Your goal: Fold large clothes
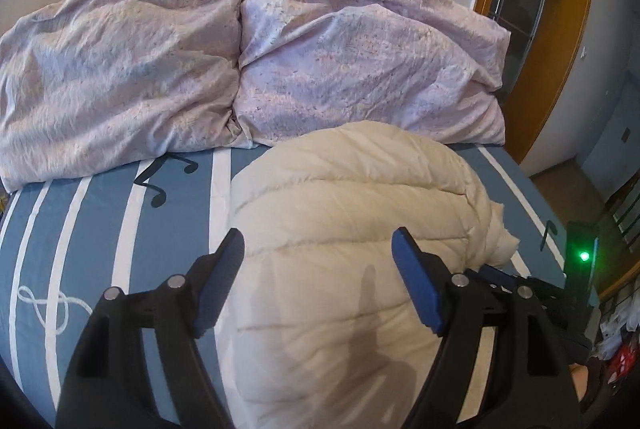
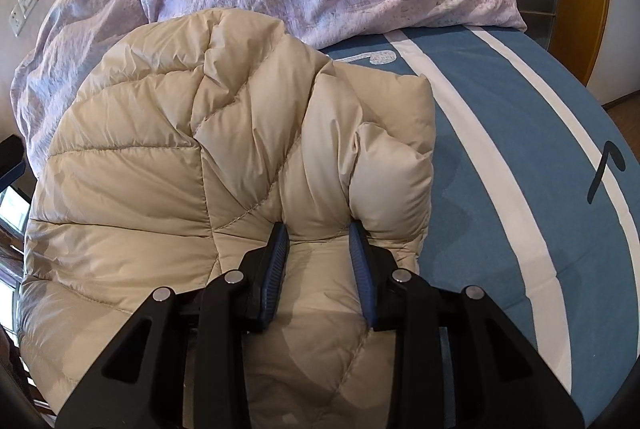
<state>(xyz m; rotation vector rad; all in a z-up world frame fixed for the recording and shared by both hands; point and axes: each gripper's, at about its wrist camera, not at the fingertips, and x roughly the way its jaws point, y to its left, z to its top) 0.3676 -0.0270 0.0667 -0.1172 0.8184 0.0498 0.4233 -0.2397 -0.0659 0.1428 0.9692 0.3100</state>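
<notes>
A cream quilted puffer jacket [image 1: 340,213] lies in a folded bundle on the bed. In the left wrist view my left gripper [image 1: 318,249] is open and empty, its blue pads held just above the jacket. In the right wrist view the jacket [image 2: 160,157] fills the middle and left. My right gripper [image 2: 318,233] is shut on a thick fold of the jacket near its right edge, the fabric bulging between the blue pads [image 2: 276,261]. The right gripper's body shows at the right of the left wrist view.
The bed has a blue sheet with white stripes and music notes [image 1: 80,229]. Two lilac pillows [image 1: 120,61] lie at the head, against the wall. The bed's right edge [image 2: 592,189] drops to the floor beside a wooden door frame [image 1: 560,49].
</notes>
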